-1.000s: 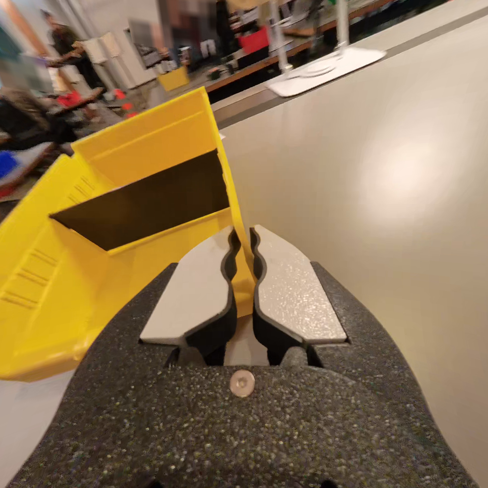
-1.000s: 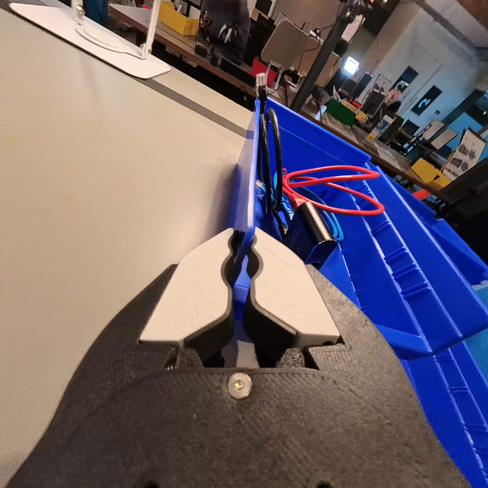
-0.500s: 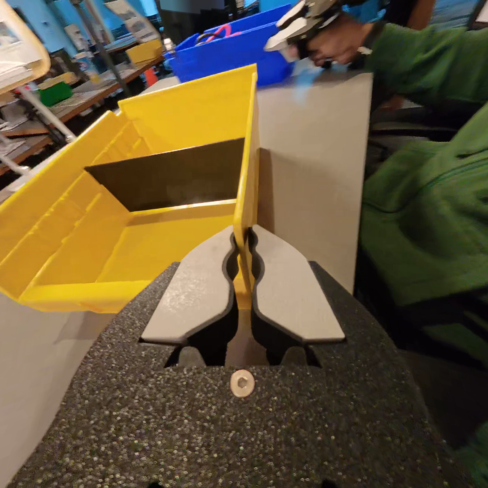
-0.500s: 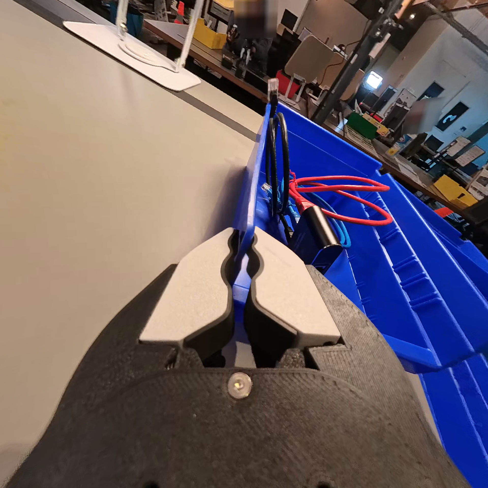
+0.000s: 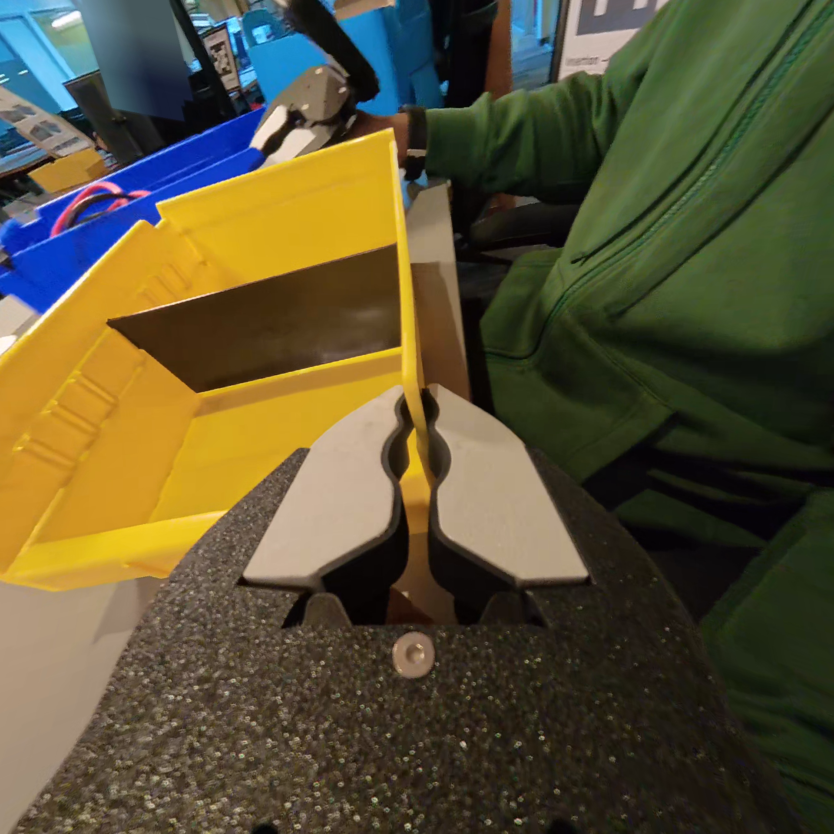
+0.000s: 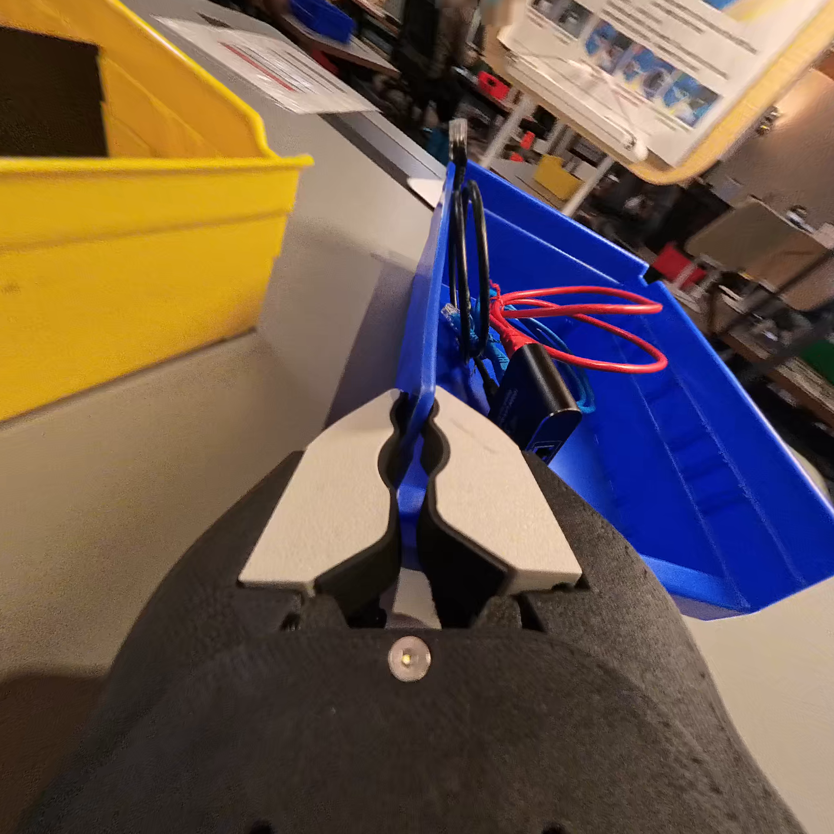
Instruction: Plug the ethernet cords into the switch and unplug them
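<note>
The switch [image 6: 535,401], a dark box, lies inside the blue bin [image 6: 677,451] against its near side wall, with red cord [image 6: 586,329], black cord [image 6: 469,252] and blue cord [image 6: 575,383] looped around it; one black plug [image 6: 458,135] sticks up above the rim; the right tongs [image 6: 417,408] are clamped on that bin's side wall; the left tongs [image 5: 417,401] are closed on the side wall of the yellow bin [image 5: 135,451], which holds a dark divider [image 5: 271,316]; both bins sit on the grey surface [image 6: 135,496], the yellow one left of the blue; a green sleeve [image 5: 519,135] shows beyond.
</note>
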